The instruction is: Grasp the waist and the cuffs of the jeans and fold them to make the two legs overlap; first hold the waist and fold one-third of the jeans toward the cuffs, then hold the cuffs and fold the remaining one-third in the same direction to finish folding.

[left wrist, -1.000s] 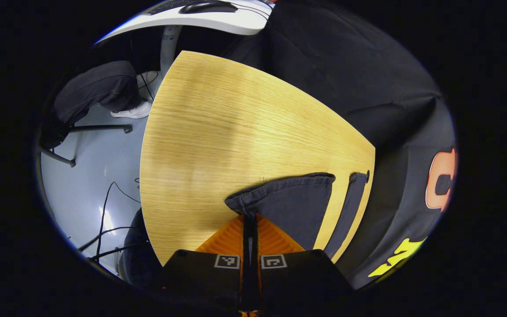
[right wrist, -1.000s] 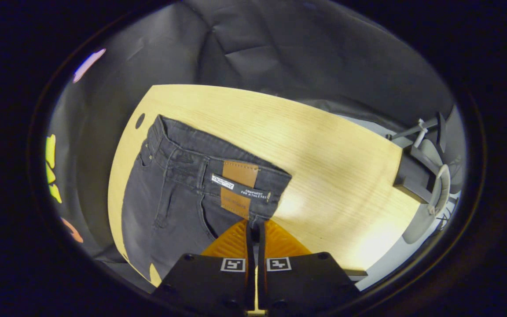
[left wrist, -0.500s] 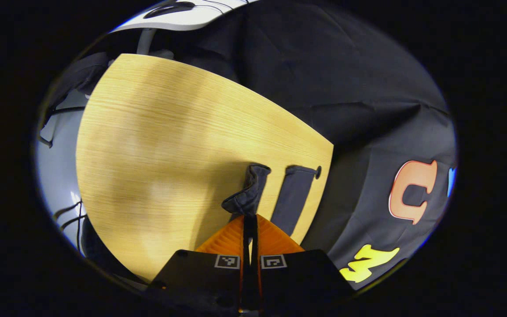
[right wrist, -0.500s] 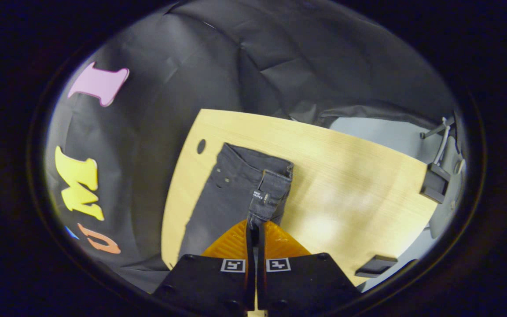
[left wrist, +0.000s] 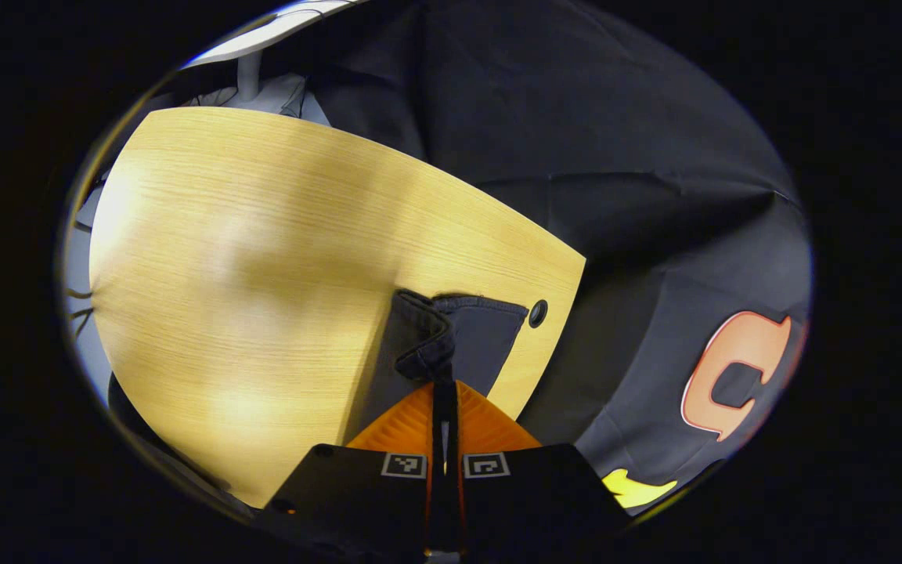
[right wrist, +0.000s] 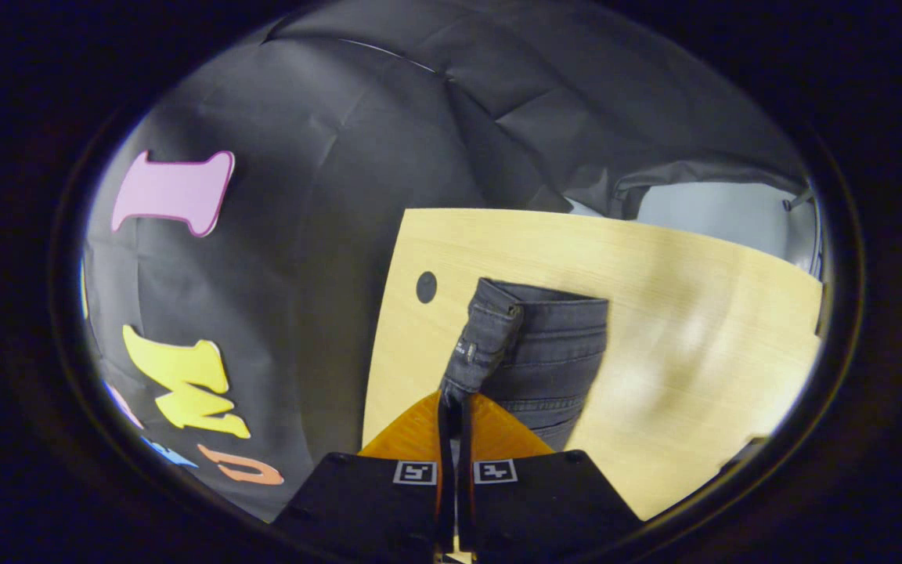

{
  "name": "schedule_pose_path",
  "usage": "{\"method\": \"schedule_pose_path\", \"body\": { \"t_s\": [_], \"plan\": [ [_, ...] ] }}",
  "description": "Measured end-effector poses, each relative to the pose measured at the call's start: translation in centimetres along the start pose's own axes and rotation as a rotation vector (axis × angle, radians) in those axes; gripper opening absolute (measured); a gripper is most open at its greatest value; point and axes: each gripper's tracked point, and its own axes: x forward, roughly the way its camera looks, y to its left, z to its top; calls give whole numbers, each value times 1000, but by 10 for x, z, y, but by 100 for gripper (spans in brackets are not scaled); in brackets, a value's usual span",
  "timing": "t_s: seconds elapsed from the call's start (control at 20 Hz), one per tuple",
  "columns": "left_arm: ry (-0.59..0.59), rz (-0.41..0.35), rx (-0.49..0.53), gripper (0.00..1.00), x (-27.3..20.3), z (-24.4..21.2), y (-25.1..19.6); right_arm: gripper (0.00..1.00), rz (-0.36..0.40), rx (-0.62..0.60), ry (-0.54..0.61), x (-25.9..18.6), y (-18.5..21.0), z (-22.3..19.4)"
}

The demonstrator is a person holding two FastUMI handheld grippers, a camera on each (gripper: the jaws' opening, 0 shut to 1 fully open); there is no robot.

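Note:
Dark grey jeans lie on a light wooden table (left wrist: 263, 258). In the left gripper view my left gripper (left wrist: 444, 384) is shut on the cuff (left wrist: 426, 356) of one leg, held up and swung over the other leg's cuff (left wrist: 490, 333), near the table's cable hole (left wrist: 538, 313). In the right gripper view my right gripper (right wrist: 453, 398) is shut on the waistband (right wrist: 482, 352), lifted above the jeans' lower half (right wrist: 564, 345), which lies flat on the table (right wrist: 694, 329). The orange fingers (right wrist: 498, 427) of each gripper press together on denim.
The black booth cloth (right wrist: 302, 258) hangs just past the table edge close to the jeans. A round cable hole (right wrist: 426, 287) sits in the table beside the waistband. Grey floor (right wrist: 709, 215) shows beyond the far table edge, and a white desk edge (left wrist: 263, 31) at the top of the left gripper view.
Both grippers have carried their denim toward the booth wall. The near leg and waist half rose off the table, turned over and now hang above the other leg.

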Motion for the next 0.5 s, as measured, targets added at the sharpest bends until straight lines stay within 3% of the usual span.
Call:
{"method": "schedule_pose_path", "body": {
  "t_s": [0.5],
  "plan": [
    [-17, 65, 132, 3, 110, -15, -83, 2, -23, -107, -59, 100, 38, 21]
  ]
}}
